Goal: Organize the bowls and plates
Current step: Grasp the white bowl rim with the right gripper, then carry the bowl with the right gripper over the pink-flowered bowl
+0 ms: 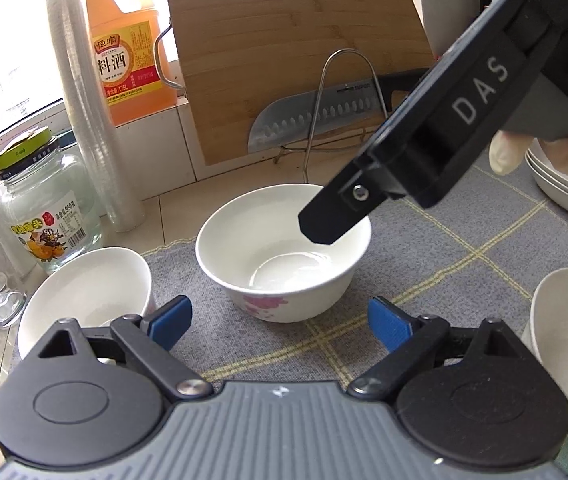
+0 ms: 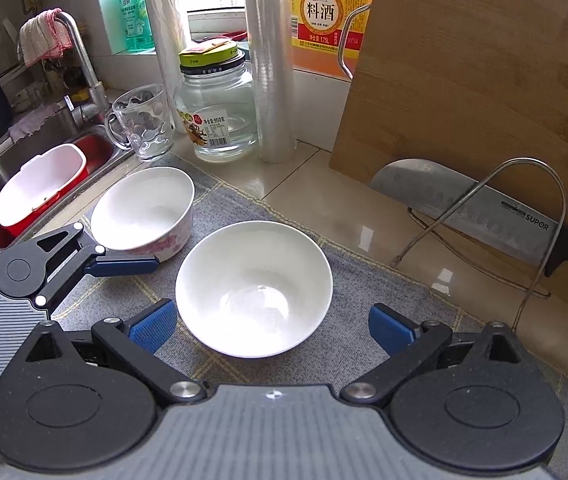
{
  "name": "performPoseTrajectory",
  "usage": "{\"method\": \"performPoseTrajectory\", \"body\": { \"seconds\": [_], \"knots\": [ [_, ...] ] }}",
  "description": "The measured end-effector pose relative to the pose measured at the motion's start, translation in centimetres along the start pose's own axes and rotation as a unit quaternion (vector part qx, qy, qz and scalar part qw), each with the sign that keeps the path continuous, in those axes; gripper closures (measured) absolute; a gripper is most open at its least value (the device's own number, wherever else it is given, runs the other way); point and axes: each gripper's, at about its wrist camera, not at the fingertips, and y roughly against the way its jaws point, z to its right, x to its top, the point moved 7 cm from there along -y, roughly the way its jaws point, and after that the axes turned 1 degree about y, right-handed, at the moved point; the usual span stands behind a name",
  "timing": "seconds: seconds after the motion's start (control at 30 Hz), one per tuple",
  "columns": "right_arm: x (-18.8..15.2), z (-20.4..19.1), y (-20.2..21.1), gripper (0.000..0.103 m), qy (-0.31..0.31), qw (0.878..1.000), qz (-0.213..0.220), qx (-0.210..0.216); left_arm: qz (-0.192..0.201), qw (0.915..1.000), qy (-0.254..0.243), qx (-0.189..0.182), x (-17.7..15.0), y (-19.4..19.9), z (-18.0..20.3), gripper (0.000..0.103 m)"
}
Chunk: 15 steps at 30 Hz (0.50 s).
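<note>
White glazed porcelain may slip: we hold both the left gripper (image 1: pixel 279 322) and right gripper (image 2: pixel 273 326) spread around the bowl (image 2: pixel 253 288) on the worktop (image 2: pixel 324 196), gripping nothing.

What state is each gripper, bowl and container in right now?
Left gripper: open, empty.
Right gripper: open, empty, above the centre bowl.
Centre bowl: upright, empty, on the mat.
Floral bowl: upright, empty.
Glass jar: lid on.
Glass mug: upright.

Three bowls (image 1: pixel 284 256), one plate stack (image 1: pixel 564 184), one jar (image 2: pixel 213 108), one mug (image 2: pixel 141 122).
</note>
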Motion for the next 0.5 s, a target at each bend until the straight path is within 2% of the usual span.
{"method": "performPoseTrajectory", "body": {
  "seconds": [0.2, 0.5],
  "knots": [
    [0.7, 0.1, -2.2, 0.0, 0.002, 1.0, -0.015, 0.025, -0.003, 1.0, 0.008, -0.002, 0.3, -0.8, -0.2, 0.009],
    [1.6, 0.7, -4.5, 0.003, 0.006, 0.999, -0.029, 0.04, 0.0, 0.9999, 0.009, -0.006, 0.7, -1.4, 0.1, 0.011]
  ]
}}
